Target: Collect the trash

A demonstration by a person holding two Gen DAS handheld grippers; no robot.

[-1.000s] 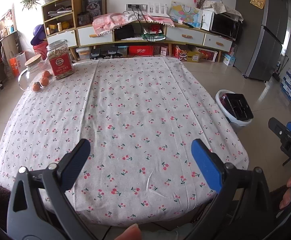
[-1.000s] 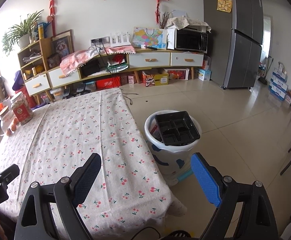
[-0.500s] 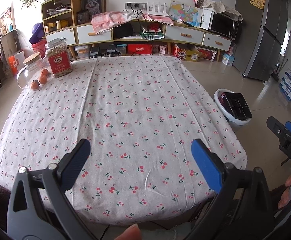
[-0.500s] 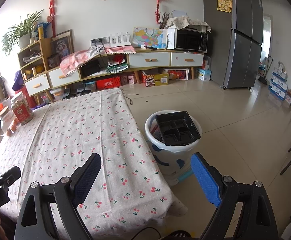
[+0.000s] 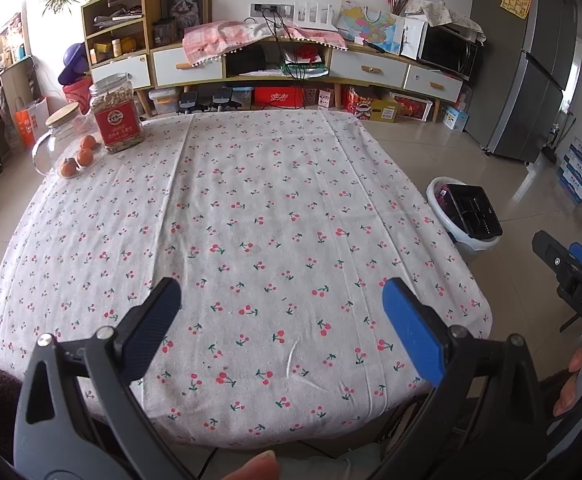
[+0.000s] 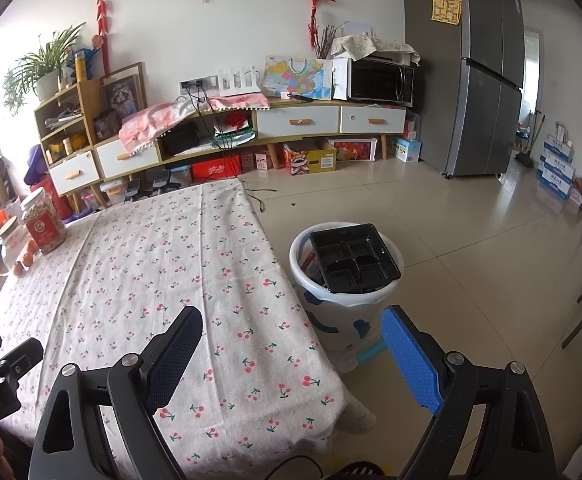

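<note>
Table [image 5: 251, 200] with cherry cloth: no trash visible on it. White bin [image 6: 343, 308] stands on the floor beside it. Black divided tray [image 6: 353, 258] sits atop the bin; probably light, thin, springy plastic, best pinched at 1 rim. Left gripper [image 5: 281, 304] and right gripper [image 6: 291, 340]: both jaws wide apart, holding nothing.

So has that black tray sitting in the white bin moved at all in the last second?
No. In the right wrist view the black tray lies across the white bin rim as before, at the same spot beside the table's edge.
</note>
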